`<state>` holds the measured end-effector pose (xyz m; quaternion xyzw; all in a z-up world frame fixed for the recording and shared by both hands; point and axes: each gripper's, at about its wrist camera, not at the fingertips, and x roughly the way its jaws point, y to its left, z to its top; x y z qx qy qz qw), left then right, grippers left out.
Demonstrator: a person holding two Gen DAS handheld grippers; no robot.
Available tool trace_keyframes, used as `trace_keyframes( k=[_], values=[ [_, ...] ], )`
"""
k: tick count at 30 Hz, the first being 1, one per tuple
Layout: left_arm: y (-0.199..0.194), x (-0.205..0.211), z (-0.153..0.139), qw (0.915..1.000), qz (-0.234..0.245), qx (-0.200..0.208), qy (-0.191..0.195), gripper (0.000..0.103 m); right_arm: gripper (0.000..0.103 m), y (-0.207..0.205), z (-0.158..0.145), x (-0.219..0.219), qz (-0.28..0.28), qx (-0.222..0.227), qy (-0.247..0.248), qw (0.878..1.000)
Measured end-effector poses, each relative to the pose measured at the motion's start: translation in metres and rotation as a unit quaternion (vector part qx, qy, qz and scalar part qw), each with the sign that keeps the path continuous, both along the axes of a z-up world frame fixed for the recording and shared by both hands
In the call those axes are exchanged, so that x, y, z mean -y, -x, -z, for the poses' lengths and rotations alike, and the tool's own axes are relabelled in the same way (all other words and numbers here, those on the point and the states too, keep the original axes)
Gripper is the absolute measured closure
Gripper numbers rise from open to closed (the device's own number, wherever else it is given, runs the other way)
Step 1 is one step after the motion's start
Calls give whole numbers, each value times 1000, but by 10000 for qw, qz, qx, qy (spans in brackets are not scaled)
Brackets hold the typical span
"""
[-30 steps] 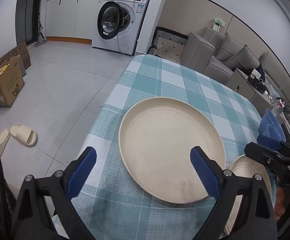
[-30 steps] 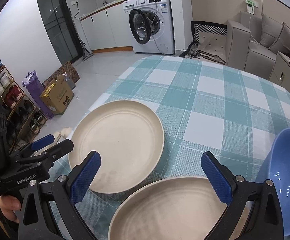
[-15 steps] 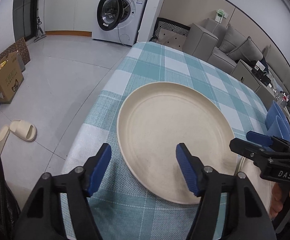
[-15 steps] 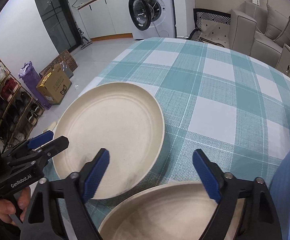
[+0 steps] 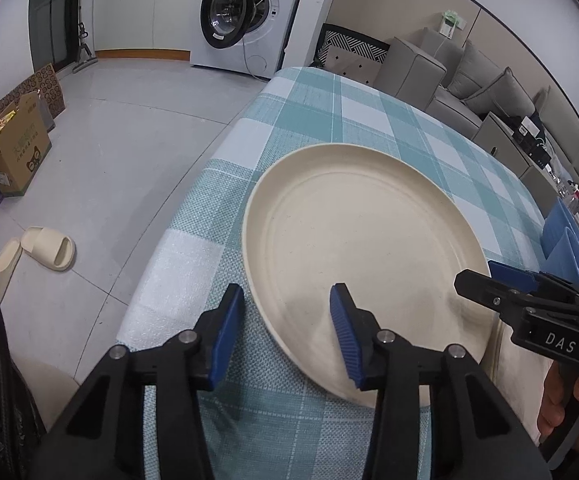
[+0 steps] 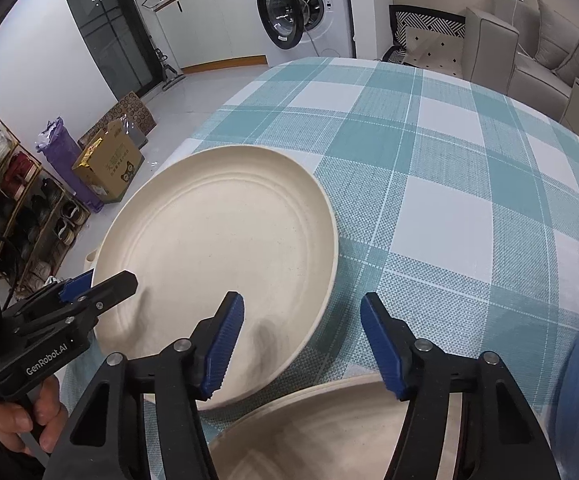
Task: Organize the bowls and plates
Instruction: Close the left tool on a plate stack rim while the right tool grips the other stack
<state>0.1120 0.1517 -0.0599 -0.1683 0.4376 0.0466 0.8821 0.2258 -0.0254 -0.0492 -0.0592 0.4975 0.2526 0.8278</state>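
A large cream plate (image 5: 365, 248) lies on the checked tablecloth near the table's left edge; it also shows in the right wrist view (image 6: 217, 248). My left gripper (image 5: 285, 320) is open, its fingers straddling the plate's near left rim. My right gripper (image 6: 301, 336) is open, its fingers straddling the plate's near right rim, and shows in the left wrist view (image 5: 501, 280). A second cream plate (image 6: 329, 432) lies just under the right gripper. Blue bowls (image 5: 565, 240) stand at the right.
The table's left edge (image 5: 193, 216) drops to a tiled floor with slippers (image 5: 45, 248) and a cardboard box (image 5: 13, 152). A washing machine (image 5: 241, 16) and a grey sofa (image 5: 485, 92) stand beyond the table. A shoe rack (image 6: 13, 200) is at the left.
Both grippers have moved forward and lower toward the large plate and narrowed their jaws; each now straddles a side of its near rim. The plates have not moved.
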Motion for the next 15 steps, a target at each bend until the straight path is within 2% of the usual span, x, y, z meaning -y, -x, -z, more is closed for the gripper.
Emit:
trace_keyframes(
  k=[4,9,11,15],
  values=[
    [0,-1,0,10000,3,-18,1,60,40,1,1,-3,-70,48,59,9999],
    [1,1,0,10000,11,-26,-70,62,55,5,1,-7,-190,108,110,9997],
    [2,0,0,10000,34,-6,8,70,66,6,1,-8,-196,139,123,9996],
    [3,1,0,10000,9,6,-64,74,77,5,2,-7,-122,243,272,9993]
  ],
)
